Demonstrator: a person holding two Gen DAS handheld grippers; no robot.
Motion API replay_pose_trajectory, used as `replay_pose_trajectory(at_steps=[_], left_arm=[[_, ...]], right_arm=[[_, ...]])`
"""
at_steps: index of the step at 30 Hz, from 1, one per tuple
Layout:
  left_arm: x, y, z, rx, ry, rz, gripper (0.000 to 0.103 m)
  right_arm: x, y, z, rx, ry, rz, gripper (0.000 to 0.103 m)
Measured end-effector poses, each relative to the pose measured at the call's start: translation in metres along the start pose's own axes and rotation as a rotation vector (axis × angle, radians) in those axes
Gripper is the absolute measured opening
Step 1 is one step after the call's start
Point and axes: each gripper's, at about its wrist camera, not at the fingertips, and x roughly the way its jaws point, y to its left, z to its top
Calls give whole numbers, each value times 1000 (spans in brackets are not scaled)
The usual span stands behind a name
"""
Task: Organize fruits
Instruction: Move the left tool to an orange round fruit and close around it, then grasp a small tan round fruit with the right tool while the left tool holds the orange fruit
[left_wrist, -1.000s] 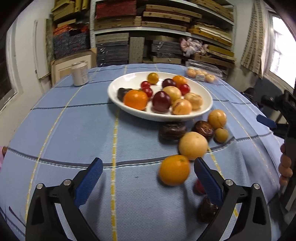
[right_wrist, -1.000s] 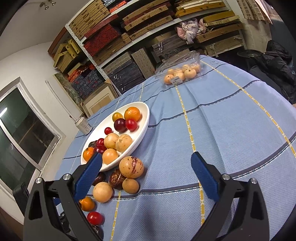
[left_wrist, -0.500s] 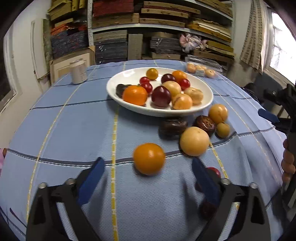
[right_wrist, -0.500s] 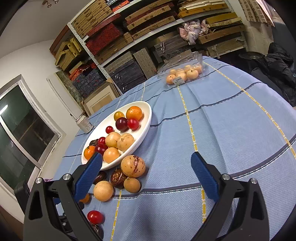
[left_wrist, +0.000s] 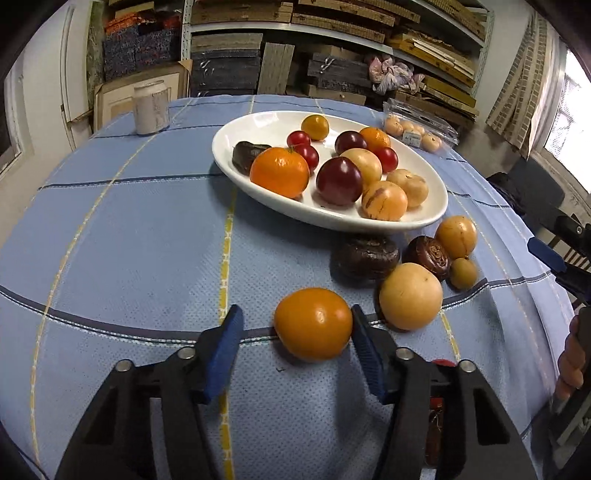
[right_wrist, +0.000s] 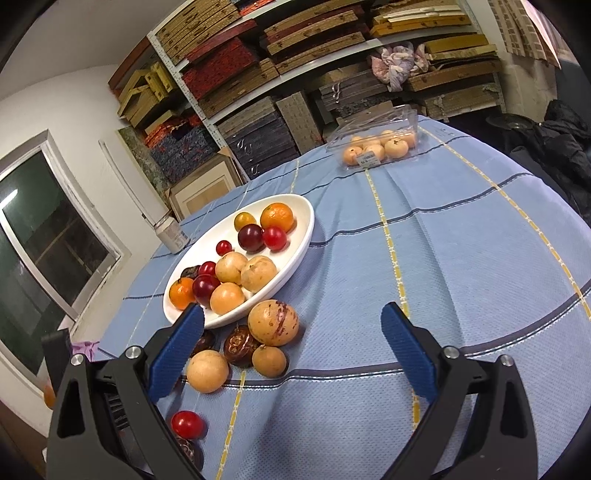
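orange fruit (left_wrist: 313, 323) sits between our left gripper (left_wrist: 295, 345) jaws, which have just been closing; only one pad touches so far. white plate (left_wrist: 258, 125) ahead is about half loaded, several fruits still on the tabletop (left_wrist: 129, 240). right gripper (right_wrist: 291, 345) wide, empty.

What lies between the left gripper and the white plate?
In the left wrist view, an orange fruit sits between the left gripper's just-closing jaws; beyond it, bare blue cloth up to the plate.
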Motion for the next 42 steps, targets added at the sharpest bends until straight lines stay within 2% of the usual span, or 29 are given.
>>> replay_pose_trajectory(at_steps=[5, 11, 12, 13, 15, 16, 18, 23, 27, 30, 34, 36, 37, 42], left_arm=[[3, -2, 2, 5, -3, -13, 41], [4, 0, 5, 0, -13, -15, 39], [2, 0, 5, 0, -21, -12, 39], [1, 0, 4, 1, -27, -6, 39], [-2, 0, 4, 1, -37, 1, 39], [-3, 0, 3, 3, -41, 3, 39], [-5, -1, 3, 7, -44, 6, 39], [-4, -3, 2, 18, -39, 4, 39], [-4, -4, 1, 21, -35, 1, 39], [-3, -4, 1, 21, -30, -2, 39], [0, -3, 1, 18, -17, -8, 39], [2, -2, 1, 11, -6, -14, 39], [3, -1, 1, 6, -2, -19, 39], [1, 2, 0, -8, -10, -32, 39]], right_arm=[[2, 7, -4, -40, 13, -2, 95], [10, 24, -13, -158, 60, -5, 93], [13, 31, -17, -208, 79, -15, 85], [16, 36, -21, -246, 101, -23, 70], [28, 45, -31, -317, 165, -45, 54], [35, 49, -36, -348, 193, -58, 50], [41, 55, -42, -385, 218, -71, 49], [49, 51, -43, -363, 241, -89, 49], [60, 55, -42, -378, 259, -102, 39], [64, 59, -41, -396, 261, -107, 38], [74, 51, -38, -355, 305, -93, 37], [75, 49, -35, -340, 303, -84, 34], [75, 49, -36, -338, 300, -84, 29], [65, 52, -38, -336, 273, -38, 28]])
